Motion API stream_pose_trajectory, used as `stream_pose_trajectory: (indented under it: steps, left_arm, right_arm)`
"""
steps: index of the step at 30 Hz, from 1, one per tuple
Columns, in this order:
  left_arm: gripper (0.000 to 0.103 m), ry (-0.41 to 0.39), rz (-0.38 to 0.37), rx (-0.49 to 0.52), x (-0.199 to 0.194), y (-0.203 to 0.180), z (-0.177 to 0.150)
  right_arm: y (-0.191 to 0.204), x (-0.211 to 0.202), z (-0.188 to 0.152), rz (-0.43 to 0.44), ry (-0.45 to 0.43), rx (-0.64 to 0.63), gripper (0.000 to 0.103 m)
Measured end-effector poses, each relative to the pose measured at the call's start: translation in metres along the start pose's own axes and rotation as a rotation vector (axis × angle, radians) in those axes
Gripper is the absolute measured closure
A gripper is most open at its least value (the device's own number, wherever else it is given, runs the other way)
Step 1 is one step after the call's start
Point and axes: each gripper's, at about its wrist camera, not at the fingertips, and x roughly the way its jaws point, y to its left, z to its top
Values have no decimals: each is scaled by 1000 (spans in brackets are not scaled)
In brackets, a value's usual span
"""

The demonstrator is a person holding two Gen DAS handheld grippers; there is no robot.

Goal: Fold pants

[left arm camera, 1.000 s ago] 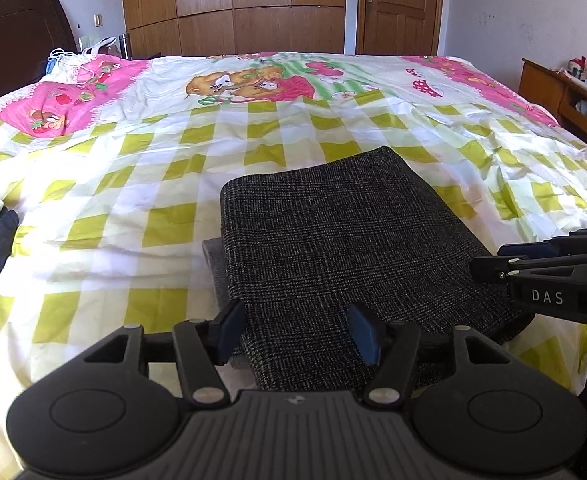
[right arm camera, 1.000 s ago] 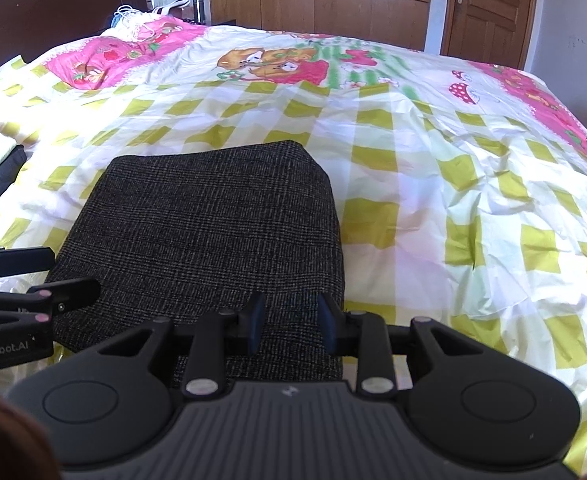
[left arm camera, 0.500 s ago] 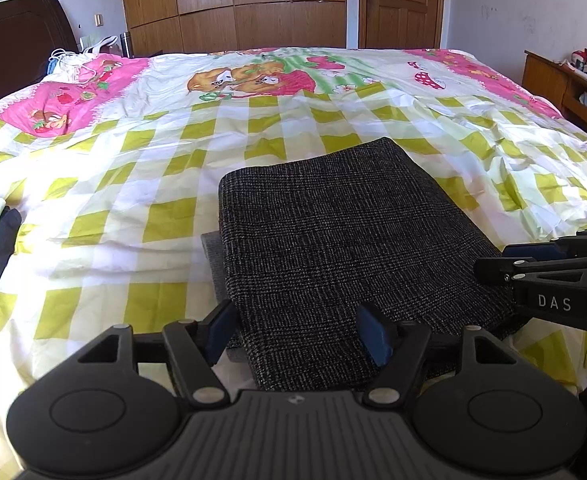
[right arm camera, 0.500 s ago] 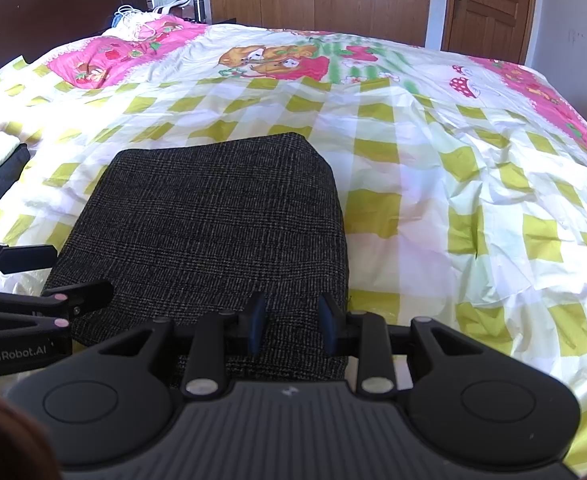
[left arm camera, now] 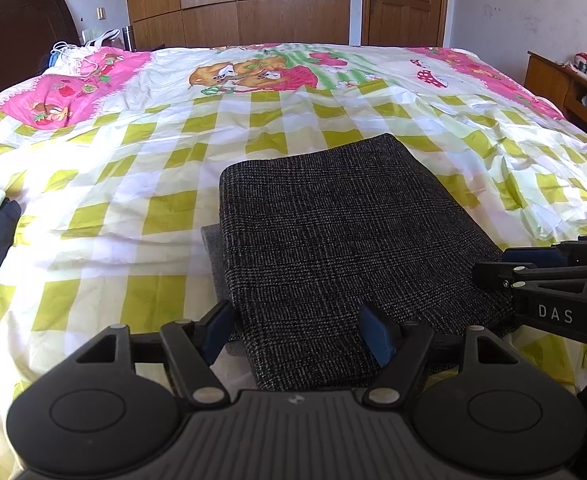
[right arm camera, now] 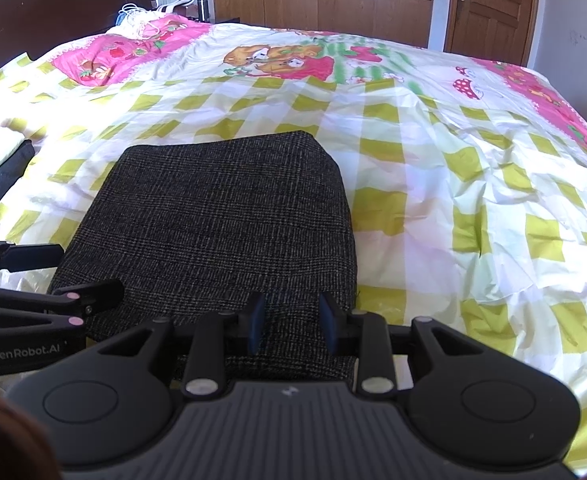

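Two grippers at near hem of pants (left arm camera: pixel 345 248), folded flat on bed (left arm camera: pixel 133 184). Your left gripper (left arm camera: pixel 299 334) fingers just spread, releasing fold; right gripper (right arm camera: pixel 293 322) fingers narrowly apart, grip unclear.

Folded dark pants (left arm camera: pixel 333 240) lie on the checkered bed (left arm camera: pixel 133 168).

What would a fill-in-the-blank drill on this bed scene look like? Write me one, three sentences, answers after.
1. The dark checked pants lie folded on a quilt checked in white and ____.
2. The left gripper has its fingers spread ____ than the right gripper does.
3. The door behind the bed stands ____.

Missing words: yellow-green; wider; shut
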Motion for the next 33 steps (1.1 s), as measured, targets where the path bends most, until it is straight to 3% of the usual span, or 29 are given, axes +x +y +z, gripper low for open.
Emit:
stream_pose_trajectory:
  steps: [33]
  left_arm:
    - [0, -5, 38, -36, -12, 4, -8]
  right_arm:
    - [2, -11, -9, -12, -9, 8, 70]
